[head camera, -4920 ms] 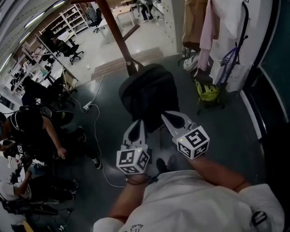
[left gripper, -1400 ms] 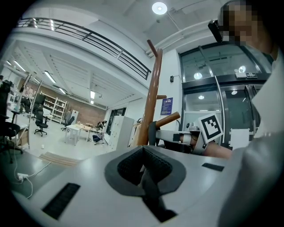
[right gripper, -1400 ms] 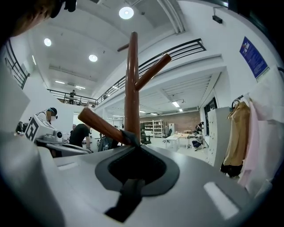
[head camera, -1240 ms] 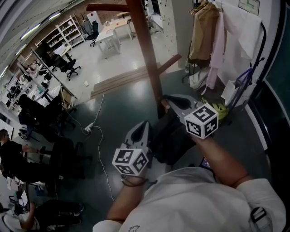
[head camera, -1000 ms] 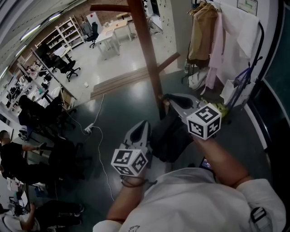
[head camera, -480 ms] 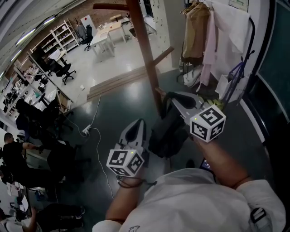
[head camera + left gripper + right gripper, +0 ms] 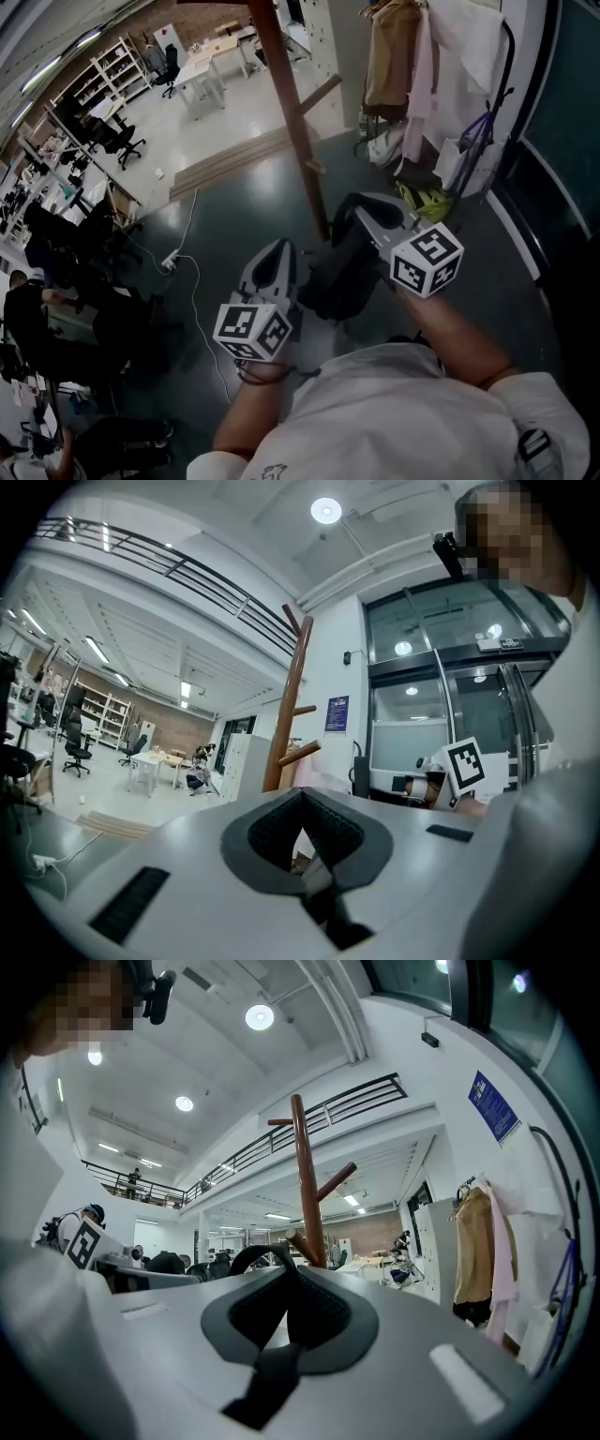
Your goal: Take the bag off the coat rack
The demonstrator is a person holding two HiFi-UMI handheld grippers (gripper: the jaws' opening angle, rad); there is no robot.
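In the head view the black bag [image 7: 342, 272] hangs by its top strap from my right gripper [image 7: 354, 211], just right of the brown wooden coat rack [image 7: 286, 112]. The bag's top looks apart from the short peg [image 7: 314, 169] on the pole. In the right gripper view the strap [image 7: 253, 1255] loops up from the shut jaws, with the coat rack [image 7: 307, 1185] behind. My left gripper [image 7: 281, 251] hovers beside the bag's left side, jaws together and nothing between them. In the left gripper view the coat rack [image 7: 283, 724] stands ahead.
Coats and a pink garment [image 7: 403, 56] hang on a rail at the back right, above a yellow-green bag [image 7: 427, 199] on the floor. A white cable and power strip [image 7: 169, 261] lie to the left. People sit at the left edge [image 7: 37, 309]. A dark glass wall runs along the right.
The bag hung on the rack with both grippers below it. My right gripper then shut on its strap by the pole and has drawn it slightly right and down.
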